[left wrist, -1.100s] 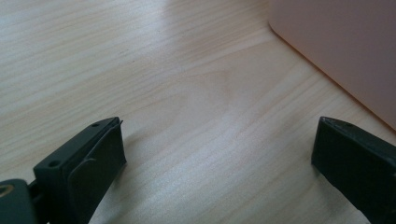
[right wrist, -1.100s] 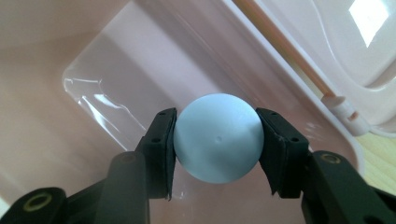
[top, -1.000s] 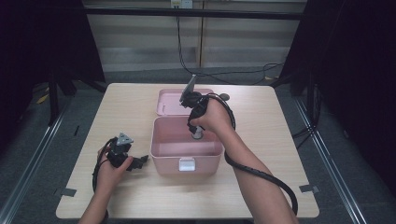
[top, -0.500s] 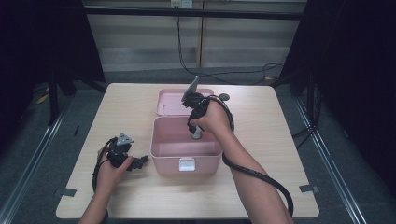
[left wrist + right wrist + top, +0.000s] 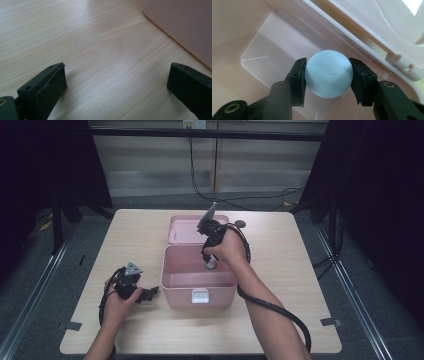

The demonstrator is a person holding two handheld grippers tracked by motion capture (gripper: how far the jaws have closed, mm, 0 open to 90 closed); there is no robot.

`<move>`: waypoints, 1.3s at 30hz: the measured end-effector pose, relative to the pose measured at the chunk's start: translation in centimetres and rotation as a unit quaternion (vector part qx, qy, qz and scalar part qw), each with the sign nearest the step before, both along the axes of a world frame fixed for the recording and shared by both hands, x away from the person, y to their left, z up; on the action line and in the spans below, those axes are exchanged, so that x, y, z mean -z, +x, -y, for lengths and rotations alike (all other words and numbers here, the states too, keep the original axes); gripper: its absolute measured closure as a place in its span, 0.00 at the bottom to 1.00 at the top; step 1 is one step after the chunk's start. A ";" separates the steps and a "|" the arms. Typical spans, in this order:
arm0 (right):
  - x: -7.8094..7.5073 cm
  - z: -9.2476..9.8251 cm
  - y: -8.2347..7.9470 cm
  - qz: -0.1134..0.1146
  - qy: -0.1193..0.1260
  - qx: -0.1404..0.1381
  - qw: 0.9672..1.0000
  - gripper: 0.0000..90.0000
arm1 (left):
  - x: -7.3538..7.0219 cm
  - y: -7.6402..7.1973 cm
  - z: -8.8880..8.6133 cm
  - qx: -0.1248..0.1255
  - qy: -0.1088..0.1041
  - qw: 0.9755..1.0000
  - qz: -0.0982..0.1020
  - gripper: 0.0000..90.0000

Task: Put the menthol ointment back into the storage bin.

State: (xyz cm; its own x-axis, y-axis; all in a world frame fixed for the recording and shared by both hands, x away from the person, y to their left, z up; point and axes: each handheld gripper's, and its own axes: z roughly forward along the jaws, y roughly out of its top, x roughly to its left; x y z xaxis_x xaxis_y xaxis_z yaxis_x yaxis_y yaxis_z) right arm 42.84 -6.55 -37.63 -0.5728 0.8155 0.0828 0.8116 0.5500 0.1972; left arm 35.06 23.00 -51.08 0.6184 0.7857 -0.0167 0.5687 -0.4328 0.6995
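A pink plastic box (image 5: pixel 200 282) stands open at the table's middle, its lid (image 5: pixel 185 230) lying flat behind it. My right gripper (image 5: pixel 211 264) reaches down into the box and is shut on a pale blue ball (image 5: pixel 328 74), both pads pressing its sides above the box floor (image 5: pixel 264 57). The ball (image 5: pixel 212 265) is mostly hidden by the hand in the high view. My left gripper (image 5: pixel 150 294) rests low on the table left of the box, open, with bare wood between its jaws (image 5: pixel 117 82). The box's wall (image 5: pixel 180 22) shows just beyond the left gripper.
The light wooden table (image 5: pixel 280 270) has free room left and right of the box. A black cable (image 5: pixel 277 312) trails from the right gripper along the forearm. Dark floor and metal rails surround the table.
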 end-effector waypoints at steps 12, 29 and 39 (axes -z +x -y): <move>1.0 -0.1 0.2 0.000 -0.003 0.014 1.000 0.57 | 0.0 0.0 0.0 -0.001 0.000 1.000 0.001 0.01; 2.2 0.0 0.5 -0.008 -0.001 0.031 0.999 0.57 | 0.0 0.0 0.0 0.000 0.000 1.000 0.000 0.01; 2.6 -0.1 0.4 -0.007 -0.001 0.039 0.999 0.57 | 0.0 0.0 0.0 -0.001 0.001 1.000 0.001 0.01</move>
